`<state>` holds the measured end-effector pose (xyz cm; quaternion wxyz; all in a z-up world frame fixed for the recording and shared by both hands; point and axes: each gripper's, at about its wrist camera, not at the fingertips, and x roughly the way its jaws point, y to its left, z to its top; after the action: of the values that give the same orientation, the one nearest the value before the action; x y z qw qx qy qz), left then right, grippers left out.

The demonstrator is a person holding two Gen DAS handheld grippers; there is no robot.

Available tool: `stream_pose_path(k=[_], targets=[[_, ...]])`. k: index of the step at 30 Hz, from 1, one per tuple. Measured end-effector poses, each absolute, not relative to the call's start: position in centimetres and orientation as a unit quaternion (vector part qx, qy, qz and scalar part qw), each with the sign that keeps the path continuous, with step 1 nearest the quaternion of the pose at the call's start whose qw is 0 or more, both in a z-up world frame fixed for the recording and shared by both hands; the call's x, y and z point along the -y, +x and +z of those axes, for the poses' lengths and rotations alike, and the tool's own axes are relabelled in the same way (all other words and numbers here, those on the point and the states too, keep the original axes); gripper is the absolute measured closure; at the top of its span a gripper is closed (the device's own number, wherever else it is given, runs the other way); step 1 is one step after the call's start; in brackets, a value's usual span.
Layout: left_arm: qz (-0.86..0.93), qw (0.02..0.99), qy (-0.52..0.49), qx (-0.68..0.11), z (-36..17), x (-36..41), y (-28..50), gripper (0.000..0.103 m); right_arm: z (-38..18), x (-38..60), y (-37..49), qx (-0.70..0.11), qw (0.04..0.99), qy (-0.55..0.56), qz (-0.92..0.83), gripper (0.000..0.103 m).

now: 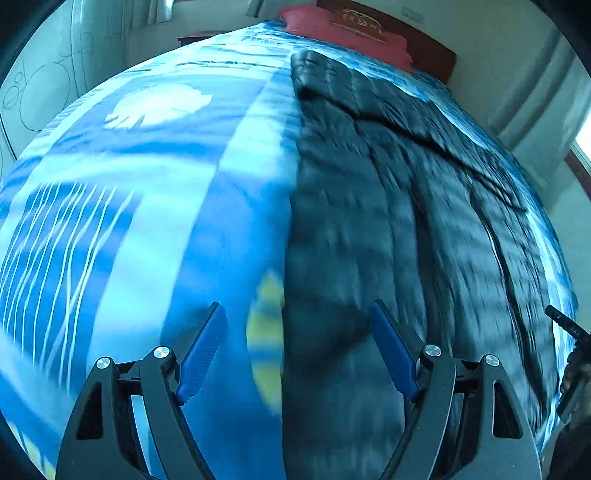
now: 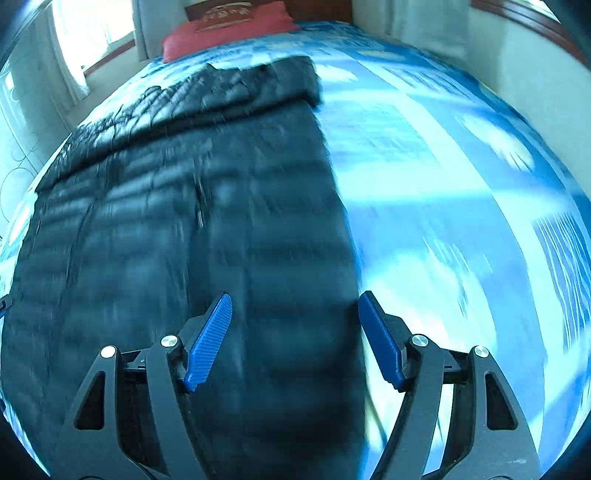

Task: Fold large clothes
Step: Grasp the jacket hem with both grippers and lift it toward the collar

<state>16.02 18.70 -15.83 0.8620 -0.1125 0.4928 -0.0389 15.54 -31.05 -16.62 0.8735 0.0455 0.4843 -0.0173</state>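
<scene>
A large black quilted down coat [image 1: 388, 206] lies flat along a bed covered with a blue and white patterned sheet [image 1: 147, 184]. In the left wrist view my left gripper [image 1: 297, 314] is open and empty above the coat's left edge near its lower end. In the right wrist view the coat [image 2: 192, 206] fills the left half, and my right gripper [image 2: 295, 302] is open and empty above the coat's right edge. Both views are blurred by motion. The right gripper's edge shows at the far right of the left wrist view [image 1: 569, 332].
A red pillow [image 1: 347, 33] lies at the head of the bed by a dark wooden headboard [image 1: 424, 40]. The sheet [image 2: 443, 184] extends right of the coat. Curtains and a window [image 2: 92, 29] stand beside the bed.
</scene>
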Motion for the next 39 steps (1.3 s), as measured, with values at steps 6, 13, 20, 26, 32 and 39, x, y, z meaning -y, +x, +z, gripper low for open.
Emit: stream_pose_path(k=[6, 13, 20, 26, 32, 39], targets=[[-0.078, 0.854, -0.127, -0.499, -15.9, -17.0, 11.5, 0.025, -17.8, 32.7, 9.2, -0.489, 0.869, 0.083, -0.006, 0.032], [-0.097, 0.853, -0.174, -0.483, -16.3, -16.4, 9.1, 0.025, -17.6, 32.7, 6.5, -0.471, 0.874, 0.118, 0.025, 0.033], [-0.096, 0.859, -0.183, -0.468, -16.2, -16.4, 8.6, 0.031, -17.7, 32.0, 5.8, -0.461, 0.875, 0.139, 0.055, 0.059], [-0.097, 0.854, -0.214, -0.465, -16.5, -17.6, 7.9, 0.043, -17.7, 31.8, 5.6, -0.455, 0.877, 0.142, 0.063, 0.069], [-0.091, 0.859, -0.211, -0.459, -16.7, -17.4, 8.0, 0.043, -18.1, 32.1, 5.4, -0.447, 0.879, 0.155, 0.064, 0.07], [-0.096, 0.857, -0.215, -0.459, -16.6, -17.1, 7.7, 0.058, -18.2, 31.8, 5.0, -0.437, 0.885, 0.151, 0.054, 0.071]])
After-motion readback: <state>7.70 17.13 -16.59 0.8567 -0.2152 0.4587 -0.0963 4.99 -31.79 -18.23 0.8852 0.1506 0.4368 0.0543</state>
